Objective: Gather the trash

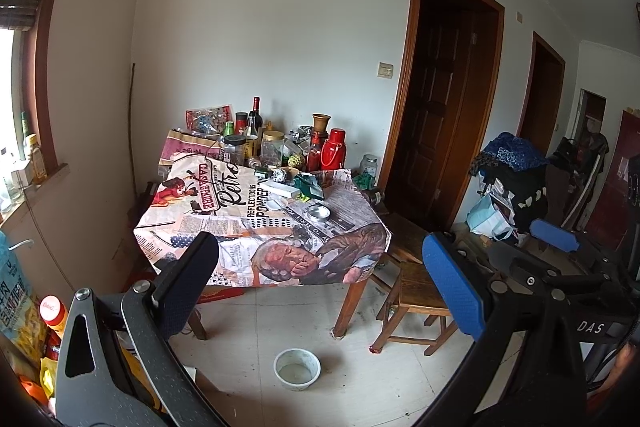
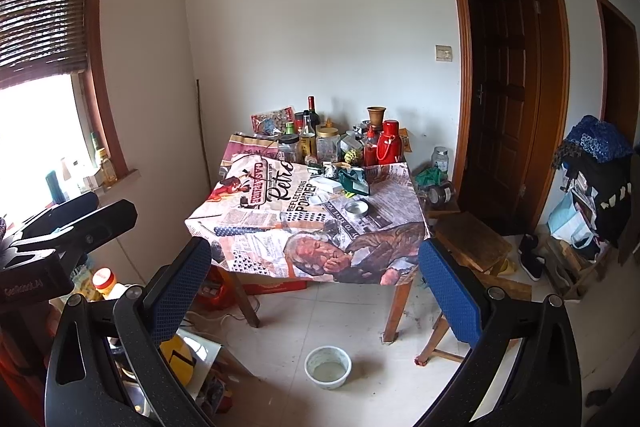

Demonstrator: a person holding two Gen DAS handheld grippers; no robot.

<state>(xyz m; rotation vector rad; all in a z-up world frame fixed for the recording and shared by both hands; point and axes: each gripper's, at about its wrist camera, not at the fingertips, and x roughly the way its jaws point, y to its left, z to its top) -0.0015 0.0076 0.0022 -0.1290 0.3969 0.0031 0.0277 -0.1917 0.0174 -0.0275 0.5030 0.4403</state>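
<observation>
- The left gripper [image 1: 320,283] was held with its fingers [image 1: 454,287] spread wide and nothing between them, well apart from the desk [image 1: 360,291].
- The right gripper [image 2: 316,287] was likewise released and empty, and was also well short of the desk.
- The likely trash was located on the desk's newspaper-print cloth [image 2: 256,227]: a crumpled green wrapper [image 2: 354,181], a white box [image 2: 326,183] just beside it, and a shallow round tin [image 2: 357,209] nearer the front edge.
- Bottles and jars [image 2: 328,145] were crowded along the back, just behind the trash; a wide reach was judged liable to topple them.
- The loose cloth was judged liable to be snagged by a low finger and dragged, shifting everything on it.
- A white bowl [image 2: 328,367] stood on the floor before the desk; it was judged liable to be kicked during the approach.
</observation>
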